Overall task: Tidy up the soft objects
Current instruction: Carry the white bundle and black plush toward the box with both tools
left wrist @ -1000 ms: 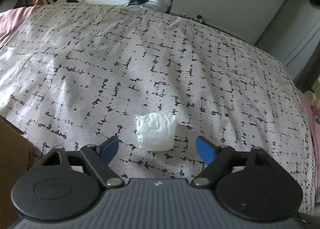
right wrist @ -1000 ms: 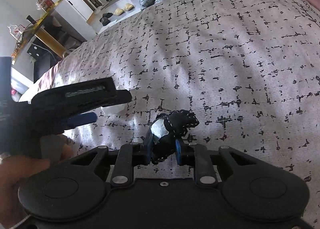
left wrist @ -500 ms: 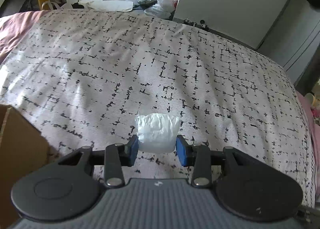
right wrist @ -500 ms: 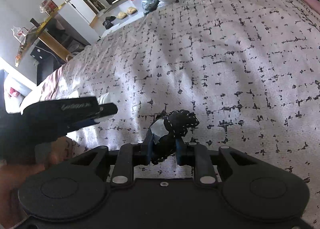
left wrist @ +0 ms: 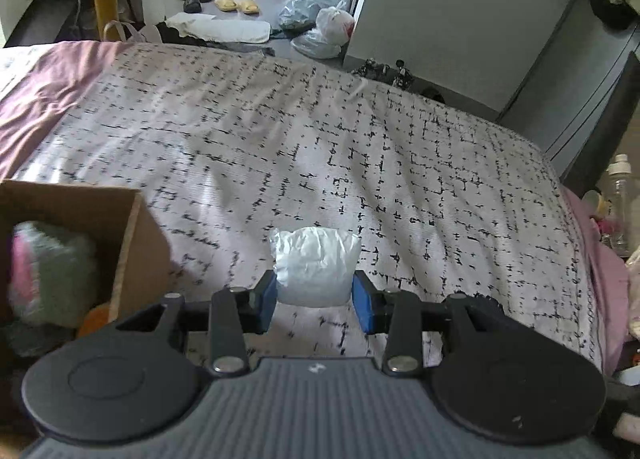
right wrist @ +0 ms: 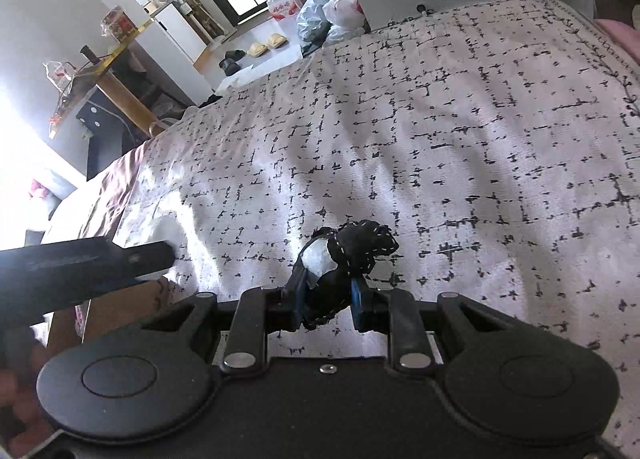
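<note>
Two grippers each held something soft above the bed. The left gripper [left wrist: 315, 297] pinched a white bundle [left wrist: 314, 266] between its blue pads; the right gripper [right wrist: 327, 299] was clamped on a black-and-white bundle [right wrist: 347, 259]. A cardboard box [left wrist: 132, 243] stood at the left, holding a blurred green and pink lump [left wrist: 48, 267]. The blanket [left wrist: 320, 155], pale with a broken black grid, lay rumpled over a mauve sheet [left wrist: 44, 87]. Past the bed's far edge the floor held slippers [left wrist: 235, 4], plastic bags [left wrist: 320, 25] and a white mat [left wrist: 218, 27], beside a grey cabinet [left wrist: 452, 15].
</note>
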`<state>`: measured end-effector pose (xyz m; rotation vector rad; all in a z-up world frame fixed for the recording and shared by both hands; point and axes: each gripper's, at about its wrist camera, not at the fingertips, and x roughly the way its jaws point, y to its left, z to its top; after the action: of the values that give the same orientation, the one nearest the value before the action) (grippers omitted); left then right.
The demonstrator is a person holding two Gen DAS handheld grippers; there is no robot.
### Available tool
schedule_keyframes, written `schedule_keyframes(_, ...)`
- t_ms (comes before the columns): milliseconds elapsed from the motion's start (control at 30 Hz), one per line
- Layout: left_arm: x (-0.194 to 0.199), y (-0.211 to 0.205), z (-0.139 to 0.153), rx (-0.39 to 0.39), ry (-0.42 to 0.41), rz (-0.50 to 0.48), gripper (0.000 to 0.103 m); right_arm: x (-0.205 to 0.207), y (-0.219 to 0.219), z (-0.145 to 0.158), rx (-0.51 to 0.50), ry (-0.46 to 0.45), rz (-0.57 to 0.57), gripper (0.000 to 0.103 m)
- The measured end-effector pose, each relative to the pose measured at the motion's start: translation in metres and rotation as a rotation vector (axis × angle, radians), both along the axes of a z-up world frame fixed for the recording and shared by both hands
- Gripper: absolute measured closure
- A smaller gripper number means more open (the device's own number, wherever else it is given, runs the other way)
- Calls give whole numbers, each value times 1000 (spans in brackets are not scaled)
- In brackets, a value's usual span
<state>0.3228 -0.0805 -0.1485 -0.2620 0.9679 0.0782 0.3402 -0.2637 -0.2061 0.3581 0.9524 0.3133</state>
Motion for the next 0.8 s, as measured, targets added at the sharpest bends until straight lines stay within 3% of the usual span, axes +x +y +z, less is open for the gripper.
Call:
schedule_keyframes(333,-45,28,37,5,-40,39,64,-30,-4,13,-9,-18,-19,81)
schedule_keyframes(800,-94,58,64,-34,-92,59,64,-68,-9,30,-41,-76,-61,81)
